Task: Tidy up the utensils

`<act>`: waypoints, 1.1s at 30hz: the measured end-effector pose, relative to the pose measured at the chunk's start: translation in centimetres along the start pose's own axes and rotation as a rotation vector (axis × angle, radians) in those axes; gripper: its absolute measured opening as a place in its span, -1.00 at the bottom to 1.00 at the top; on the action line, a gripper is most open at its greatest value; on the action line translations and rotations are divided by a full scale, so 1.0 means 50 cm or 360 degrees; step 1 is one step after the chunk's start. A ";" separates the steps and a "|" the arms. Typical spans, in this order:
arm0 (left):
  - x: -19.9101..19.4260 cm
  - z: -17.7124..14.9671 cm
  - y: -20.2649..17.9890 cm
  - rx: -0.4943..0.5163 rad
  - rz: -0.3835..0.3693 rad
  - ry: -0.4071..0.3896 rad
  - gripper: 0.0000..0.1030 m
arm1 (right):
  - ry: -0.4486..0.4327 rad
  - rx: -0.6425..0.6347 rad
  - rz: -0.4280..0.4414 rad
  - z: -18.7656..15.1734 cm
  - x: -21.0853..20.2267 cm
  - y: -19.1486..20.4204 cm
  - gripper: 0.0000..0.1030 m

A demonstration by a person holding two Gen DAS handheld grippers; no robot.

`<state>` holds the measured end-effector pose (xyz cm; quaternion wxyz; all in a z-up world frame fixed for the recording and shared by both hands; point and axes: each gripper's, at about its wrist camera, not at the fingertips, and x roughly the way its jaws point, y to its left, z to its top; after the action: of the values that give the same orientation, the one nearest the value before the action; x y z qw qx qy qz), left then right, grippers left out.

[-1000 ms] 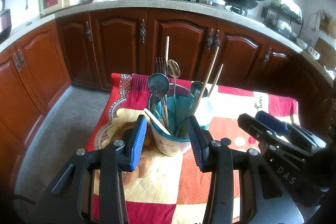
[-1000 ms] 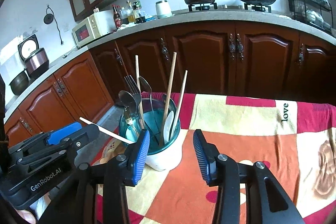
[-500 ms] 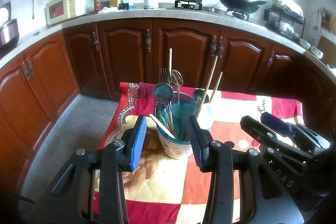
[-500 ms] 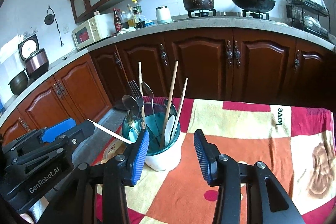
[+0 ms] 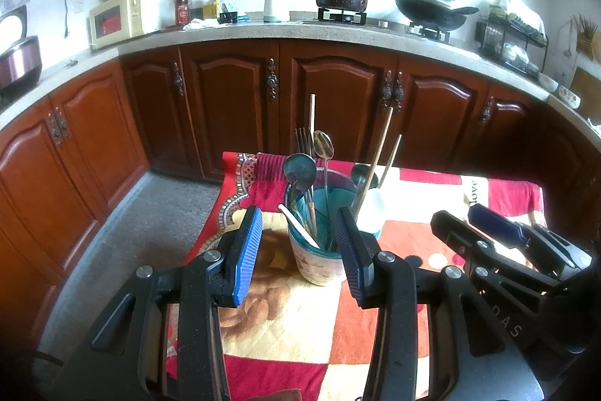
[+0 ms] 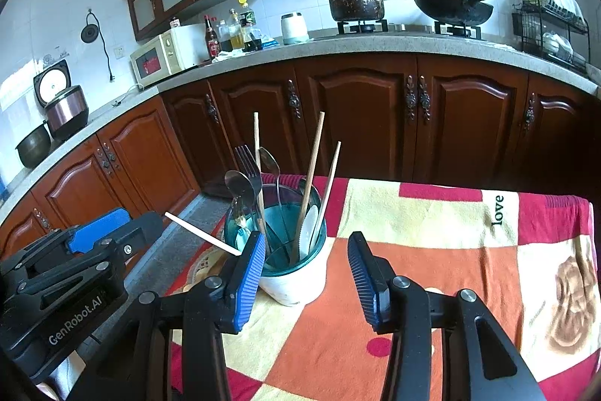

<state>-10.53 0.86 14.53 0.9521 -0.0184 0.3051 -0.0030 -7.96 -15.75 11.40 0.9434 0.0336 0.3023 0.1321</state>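
With every utensil standing in the holder (image 5: pixel 319 243) just ahead, left claw (image 5: pixel 296 250) and right claw (image 6: pixel 304 273) hover spread and empty; task judged near complete, next move withdrawal.

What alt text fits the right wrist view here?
A teal-lined utensil cup holding chopsticks, spoons and a fork stands on a patchwork cloth, just ahead of the right gripper, its jaws open and empty. The left gripper sits lower left; kitchen cabinets behind.
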 end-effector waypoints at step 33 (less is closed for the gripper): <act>0.003 -0.006 0.004 0.0019 0.0075 0.0021 -0.23 | 0.0042 0.0004 0.0010 -0.007 0.013 0.004 -0.14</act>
<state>-10.59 1.06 14.21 0.9500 -0.0055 0.3117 0.0174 -7.70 -15.39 10.77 0.9389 0.0338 0.3148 0.1351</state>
